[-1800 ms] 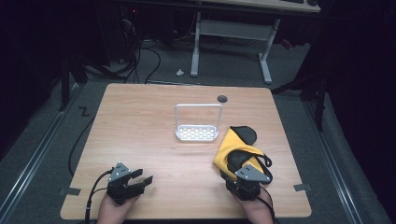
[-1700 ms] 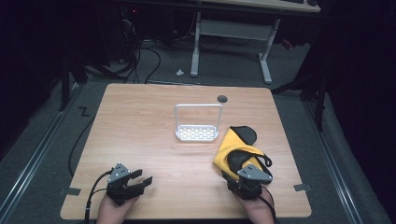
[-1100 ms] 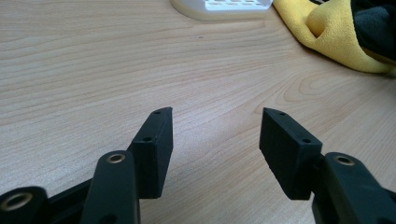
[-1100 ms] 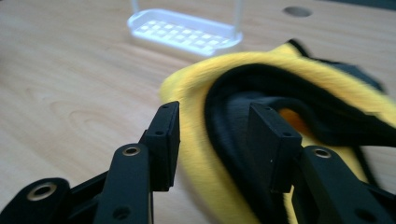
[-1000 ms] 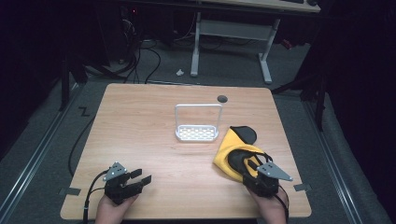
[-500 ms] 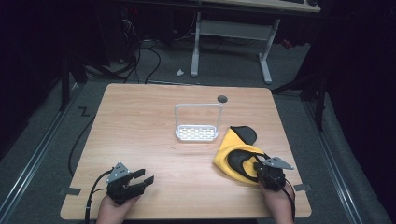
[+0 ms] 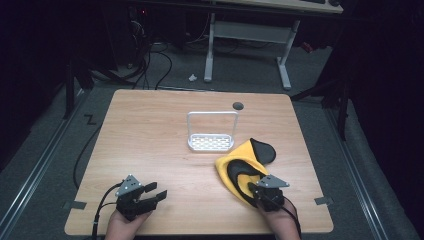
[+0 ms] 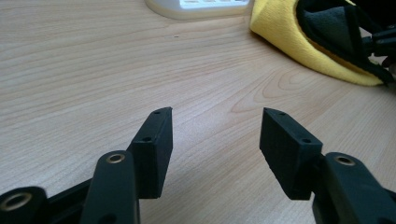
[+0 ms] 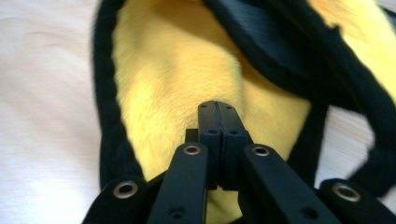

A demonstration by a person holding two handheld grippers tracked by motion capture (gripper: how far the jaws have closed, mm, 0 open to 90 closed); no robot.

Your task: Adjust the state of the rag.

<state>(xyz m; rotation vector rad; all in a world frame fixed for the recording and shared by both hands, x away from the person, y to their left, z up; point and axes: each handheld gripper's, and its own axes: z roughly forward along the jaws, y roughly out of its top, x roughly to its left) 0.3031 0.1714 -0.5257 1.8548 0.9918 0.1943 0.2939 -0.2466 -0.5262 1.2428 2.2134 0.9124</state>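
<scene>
Lying at the lower right of the table (image 7: 150,130), the yellow cloth (image 7: 239,162) has the right tongs (image 9: 218,109) pressed together over it, nothing visibly between them; the left tongs (image 8: 215,135) gape apart over bare wood.

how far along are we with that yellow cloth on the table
Early. Nothing looks finished: the yellow cloth lies rumpled beside the white rack. In hand: the right gripper is shut over the cloth, grip unclear. The left gripper is open over bare table. Handling the cloth remains.

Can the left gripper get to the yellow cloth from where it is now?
Probably yes: the left gripper is open, and bare table lies between it and the yellow cloth.
</scene>
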